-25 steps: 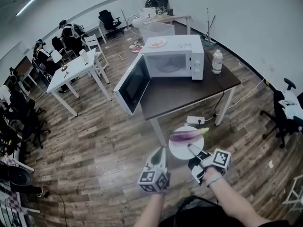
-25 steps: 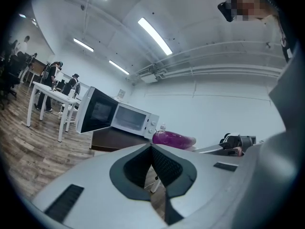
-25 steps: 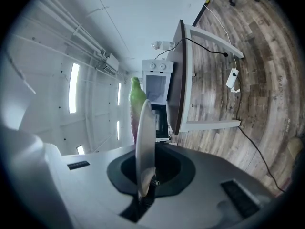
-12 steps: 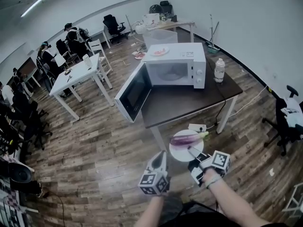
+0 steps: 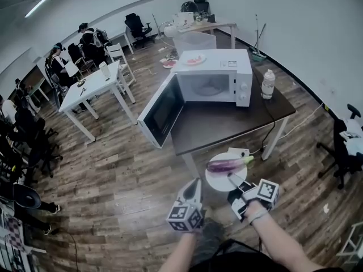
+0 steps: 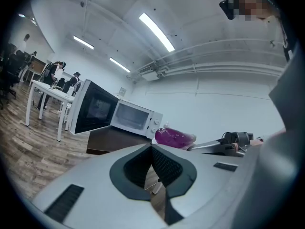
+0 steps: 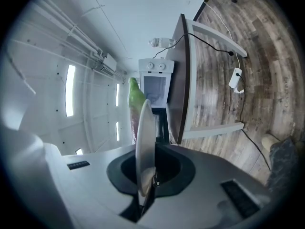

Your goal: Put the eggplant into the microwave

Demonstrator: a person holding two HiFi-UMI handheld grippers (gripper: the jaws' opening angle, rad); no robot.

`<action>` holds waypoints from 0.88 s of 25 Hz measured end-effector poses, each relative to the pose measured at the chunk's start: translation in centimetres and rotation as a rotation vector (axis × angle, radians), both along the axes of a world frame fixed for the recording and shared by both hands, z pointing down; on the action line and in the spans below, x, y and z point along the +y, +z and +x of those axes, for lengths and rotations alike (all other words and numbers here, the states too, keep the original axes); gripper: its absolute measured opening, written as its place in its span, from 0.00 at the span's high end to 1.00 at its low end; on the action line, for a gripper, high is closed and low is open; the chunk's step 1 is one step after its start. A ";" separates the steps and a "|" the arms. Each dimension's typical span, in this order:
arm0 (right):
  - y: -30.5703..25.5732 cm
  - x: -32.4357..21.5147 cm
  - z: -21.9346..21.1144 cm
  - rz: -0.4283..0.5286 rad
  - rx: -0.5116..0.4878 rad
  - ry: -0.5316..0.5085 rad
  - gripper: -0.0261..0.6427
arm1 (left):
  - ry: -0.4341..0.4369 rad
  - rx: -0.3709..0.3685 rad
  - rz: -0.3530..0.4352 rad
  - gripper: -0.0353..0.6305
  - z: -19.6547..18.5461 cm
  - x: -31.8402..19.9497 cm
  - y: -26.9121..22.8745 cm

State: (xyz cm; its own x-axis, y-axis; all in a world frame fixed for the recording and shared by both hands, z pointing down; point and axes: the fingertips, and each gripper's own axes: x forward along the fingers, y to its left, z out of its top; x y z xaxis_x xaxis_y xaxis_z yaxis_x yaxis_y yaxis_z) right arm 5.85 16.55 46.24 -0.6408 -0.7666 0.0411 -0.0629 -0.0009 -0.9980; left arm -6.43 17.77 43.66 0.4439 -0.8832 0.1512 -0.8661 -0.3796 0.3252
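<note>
I log the eggplant (image 5: 227, 164) as purple and glossy, green stem end to the right, lying flat across a white plate (image 5: 224, 181) (just off the desk's (image 5: 227, 123) near edge). The microwave (image 5: 215, 75) is white and stands upright on the desk, door swung wide open.

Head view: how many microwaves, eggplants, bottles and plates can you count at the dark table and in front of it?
Microwave: 1
Eggplant: 1
Bottle: 1
Plates: 2, the carried plate and the plate atop the microwave
Total: 5

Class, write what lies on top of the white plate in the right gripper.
A purple eggplant with a green stem lies across the plate; the surface beneath it is hidden.
</note>
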 end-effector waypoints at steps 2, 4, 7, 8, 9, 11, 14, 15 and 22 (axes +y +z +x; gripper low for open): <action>-0.1 -1.0 0.0 0.003 0.002 0.003 0.95 | 0.006 -0.003 0.007 0.95 0.0 -1.1 -0.3; -0.1 -2.3 0.0 0.014 0.015 0.000 0.95 | 0.008 -0.004 0.012 0.95 -0.1 -2.6 -0.4; -0.1 -4.2 -0.3 0.029 0.029 -0.008 0.95 | 0.009 -0.003 0.004 0.95 -0.4 -4.8 0.0; -0.2 -4.8 -0.4 0.030 0.026 -0.009 0.95 | 0.011 -0.002 0.001 0.95 -0.4 -5.6 0.1; -0.2 -5.4 -0.5 0.029 0.022 -0.010 0.95 | 0.015 -0.002 0.000 0.95 -0.4 -6.4 0.1; -0.2 -6.8 -0.6 0.026 0.016 -0.005 0.95 | 0.024 -0.004 0.003 0.95 -0.3 -7.9 0.0; 0.0 -9.2 -0.8 0.034 0.023 -0.002 0.95 | 0.038 -0.011 0.006 0.95 -0.3 -10.4 0.0; -0.1 -9.9 -0.9 0.041 0.023 -0.003 0.95 | 0.042 -0.011 0.005 0.95 -0.3 -11.3 0.0; -0.3 -15.3 -1.6 0.083 0.048 0.004 0.95 | 0.081 -0.008 -0.009 0.95 -0.2 -16.8 0.5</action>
